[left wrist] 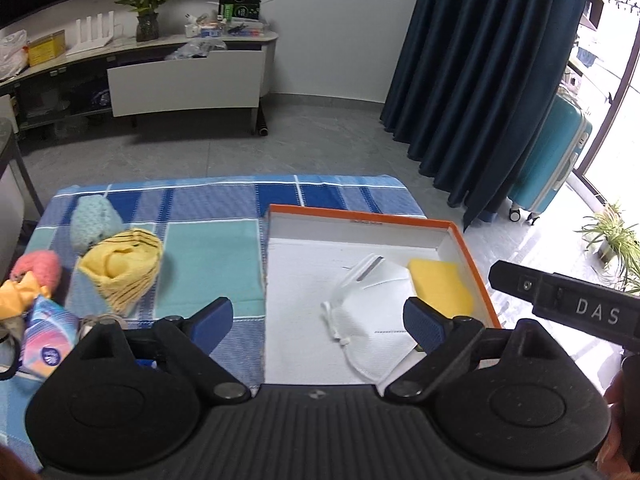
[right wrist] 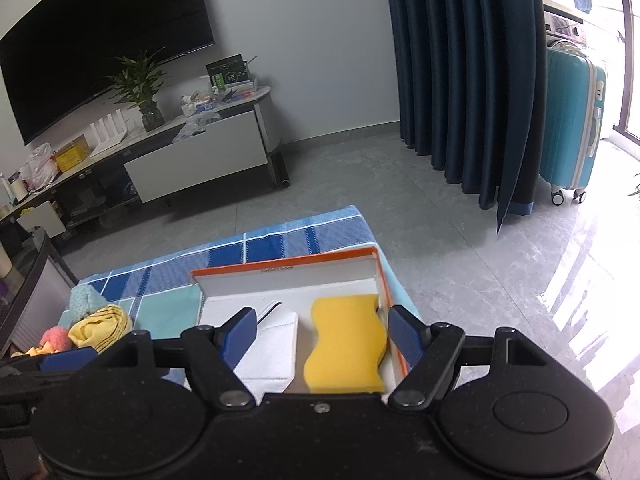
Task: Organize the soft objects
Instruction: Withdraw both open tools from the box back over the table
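Here the counter point(left wrist: 208, 240) is draped in a blue and teal checked cloth, and an orange-rimmed white box point(left wrist: 476, 272) sits on its right half. Inside the box lie a white face mask point(left wrist: 372, 312) and a yellow sponge point(left wrist: 440, 284), the sponge against the right wall and the mask just beside it, touching or nearly so. On the cloth to the left, well apart from the box, sit a folded yellow cloth point(left wrist: 120, 272), a teal knitted piece point(left wrist: 94, 220) behind it, a pink knitted piece point(left wrist: 38, 266) and a tissue pack point(left wrist: 50, 336) near the front edge.

The left tool point(left wrist: 318, 320) hangs above the box's near left part with its jaws wide apart and nothing between them. The right tool point(right wrist: 322, 332) hovers over the sponge and mask, jaws likewise spread and empty.

Beyond the counter lies a grey tiled floor point(right wrist: 340, 176). A low TV cabinet point(left wrist: 188, 80) stands along the far wall with a potted plant point(left wrist: 146, 4) on top, under a dark TV screen point(right wrist: 100, 40). Dark blue curtains point(left wrist: 480, 80) hang on the right, with a turquoise suitcase point(right wrist: 572, 120) beside them.
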`<state>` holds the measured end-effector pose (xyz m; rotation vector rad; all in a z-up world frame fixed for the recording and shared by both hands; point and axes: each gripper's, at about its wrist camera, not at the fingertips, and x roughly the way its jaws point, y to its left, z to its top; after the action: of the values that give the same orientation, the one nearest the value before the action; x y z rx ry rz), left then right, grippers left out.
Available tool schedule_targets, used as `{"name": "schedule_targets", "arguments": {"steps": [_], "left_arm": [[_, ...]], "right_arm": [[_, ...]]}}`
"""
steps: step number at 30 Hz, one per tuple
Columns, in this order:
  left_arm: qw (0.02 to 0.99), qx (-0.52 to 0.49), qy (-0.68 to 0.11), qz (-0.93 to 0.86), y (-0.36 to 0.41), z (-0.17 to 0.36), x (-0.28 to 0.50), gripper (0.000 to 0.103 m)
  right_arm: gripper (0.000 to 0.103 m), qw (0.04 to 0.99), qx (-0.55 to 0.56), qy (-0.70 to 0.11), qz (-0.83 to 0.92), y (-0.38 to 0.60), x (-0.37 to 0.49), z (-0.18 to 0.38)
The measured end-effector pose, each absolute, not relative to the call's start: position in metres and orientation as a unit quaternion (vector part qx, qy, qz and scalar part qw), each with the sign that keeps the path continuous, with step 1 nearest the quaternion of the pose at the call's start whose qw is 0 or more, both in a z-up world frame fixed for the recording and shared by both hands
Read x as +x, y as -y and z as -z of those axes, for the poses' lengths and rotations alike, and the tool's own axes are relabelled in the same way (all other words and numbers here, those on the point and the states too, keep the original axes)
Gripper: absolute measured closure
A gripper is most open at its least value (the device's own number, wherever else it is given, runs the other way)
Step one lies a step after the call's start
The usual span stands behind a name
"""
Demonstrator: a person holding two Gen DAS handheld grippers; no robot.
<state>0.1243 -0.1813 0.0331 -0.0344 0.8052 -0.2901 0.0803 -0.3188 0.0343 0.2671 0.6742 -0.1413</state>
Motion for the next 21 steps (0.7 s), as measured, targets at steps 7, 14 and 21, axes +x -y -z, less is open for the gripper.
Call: {"name": "schedule_targets", "arguments": {"steps": [7,14,21], "left_arm": [[0.916,-0.015,-0.384,0.116,0.16,-0.039,0.112,0.007],[0.919,-0.024,-0.384,0.089,0.133,-0.039,0.105,0.007],[0.922,-0.029,-0.38,0.072,0.111,-0.041,0.1,0.007]], "right_arm": [[0.017,0.934,0.121,-0.334,0.047,0.296,0.073,-0.037],[0.017,0.932,0.114,-0.343,0.027,0.27,0.071,-0.033],[0.017,0.932,0.105,-0.348,0.006,0.245,0.073,-0.032]]}}
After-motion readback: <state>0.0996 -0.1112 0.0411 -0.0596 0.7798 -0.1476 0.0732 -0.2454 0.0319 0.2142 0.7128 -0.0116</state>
